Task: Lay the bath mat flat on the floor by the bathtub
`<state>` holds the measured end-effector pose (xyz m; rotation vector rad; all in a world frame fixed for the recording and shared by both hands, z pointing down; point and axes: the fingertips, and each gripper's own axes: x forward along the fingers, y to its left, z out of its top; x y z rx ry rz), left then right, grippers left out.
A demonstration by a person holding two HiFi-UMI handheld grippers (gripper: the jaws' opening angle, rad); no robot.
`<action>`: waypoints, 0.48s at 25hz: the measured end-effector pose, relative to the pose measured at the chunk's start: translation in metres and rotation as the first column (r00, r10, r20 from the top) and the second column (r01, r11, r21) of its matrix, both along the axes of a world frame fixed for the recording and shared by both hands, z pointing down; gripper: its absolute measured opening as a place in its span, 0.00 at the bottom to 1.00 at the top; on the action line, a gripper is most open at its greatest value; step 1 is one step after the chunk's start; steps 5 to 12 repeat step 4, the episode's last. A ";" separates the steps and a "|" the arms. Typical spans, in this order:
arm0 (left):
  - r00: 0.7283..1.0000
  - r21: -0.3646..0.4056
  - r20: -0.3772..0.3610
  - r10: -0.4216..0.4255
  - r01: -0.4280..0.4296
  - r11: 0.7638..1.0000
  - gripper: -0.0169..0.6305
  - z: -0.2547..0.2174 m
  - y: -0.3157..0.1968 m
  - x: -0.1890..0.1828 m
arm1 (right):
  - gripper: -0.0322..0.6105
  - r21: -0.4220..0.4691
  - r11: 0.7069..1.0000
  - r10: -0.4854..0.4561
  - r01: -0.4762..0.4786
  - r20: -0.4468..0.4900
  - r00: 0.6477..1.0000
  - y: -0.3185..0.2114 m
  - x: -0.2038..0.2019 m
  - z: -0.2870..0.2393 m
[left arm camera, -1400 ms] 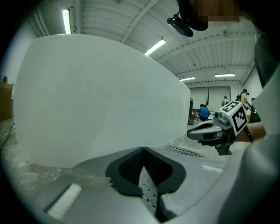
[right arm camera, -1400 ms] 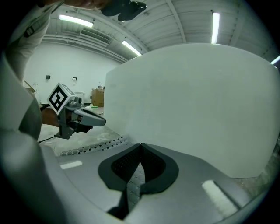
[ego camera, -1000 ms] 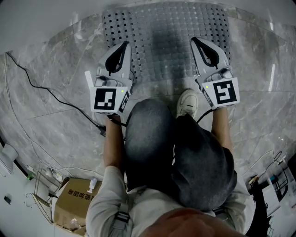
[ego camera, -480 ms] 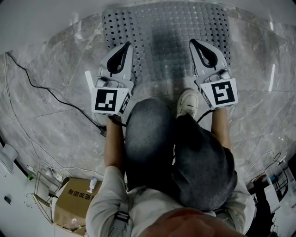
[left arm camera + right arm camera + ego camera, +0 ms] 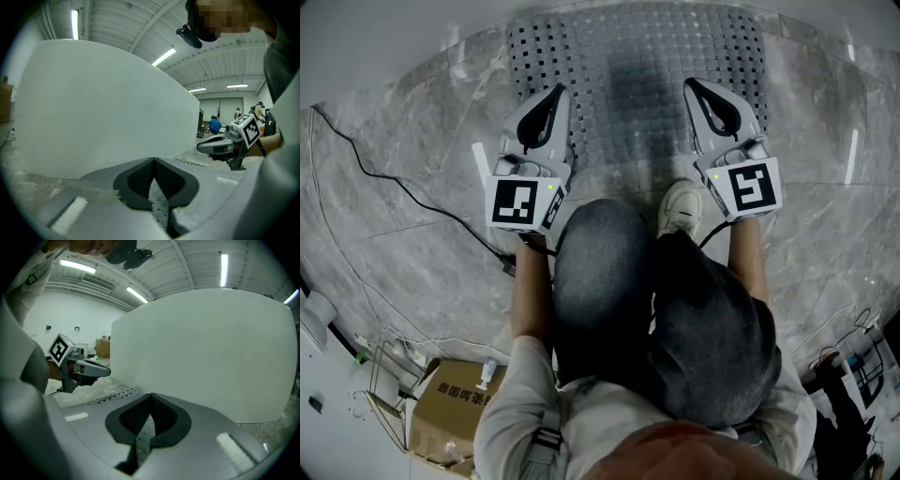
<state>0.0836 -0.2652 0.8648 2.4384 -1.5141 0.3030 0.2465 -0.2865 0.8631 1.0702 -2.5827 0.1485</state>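
Note:
The grey bath mat (image 5: 637, 75), dotted with small holes, lies spread on the marble floor against the white bathtub (image 5: 581, 11). My left gripper (image 5: 556, 91) is low over the mat's left part and my right gripper (image 5: 691, 85) over its right part. Both point toward the tub. In the left gripper view the left gripper (image 5: 153, 160) is shut with its dark pads meeting, and the mat (image 5: 159, 206) shows below them, not pinched. The right gripper view shows the same: the right gripper (image 5: 150, 395) is shut and empty above the mat (image 5: 145, 430). The tub wall (image 5: 108, 108) fills both views.
A black cable (image 5: 384, 183) runs across the floor at the left. A cardboard box (image 5: 450, 412) and a wire rack sit at the lower left. The person's knees and a white shoe (image 5: 680, 208) are at the mat's near edge.
Almost nothing: the right gripper has crept a touch to the left. The mat and the left gripper stay where they were.

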 end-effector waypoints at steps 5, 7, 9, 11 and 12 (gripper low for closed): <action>1.000 -0.002 -0.001 0.000 0.000 1.000 0.03 0.000 0.000 0.000 | 0.05 -0.002 1.000 0.002 -0.002 0.002 1.000 -0.001 0.000 0.000; 1.000 -0.002 -0.001 0.000 0.000 1.000 0.03 0.000 0.000 0.000 | 0.05 -0.002 1.000 0.002 -0.002 0.002 1.000 -0.001 0.000 0.000; 1.000 -0.002 -0.001 0.000 0.000 1.000 0.03 0.000 0.000 0.000 | 0.05 -0.002 1.000 0.002 -0.002 0.002 1.000 -0.001 0.000 0.000; 1.000 -0.002 -0.001 0.000 0.000 1.000 0.03 0.000 0.000 0.000 | 0.05 -0.002 1.000 0.002 -0.002 0.002 1.000 -0.001 0.000 0.000; 1.000 -0.002 -0.001 0.000 0.000 1.000 0.03 0.000 0.000 0.000 | 0.05 -0.002 1.000 0.002 -0.002 0.002 1.000 -0.001 0.000 0.000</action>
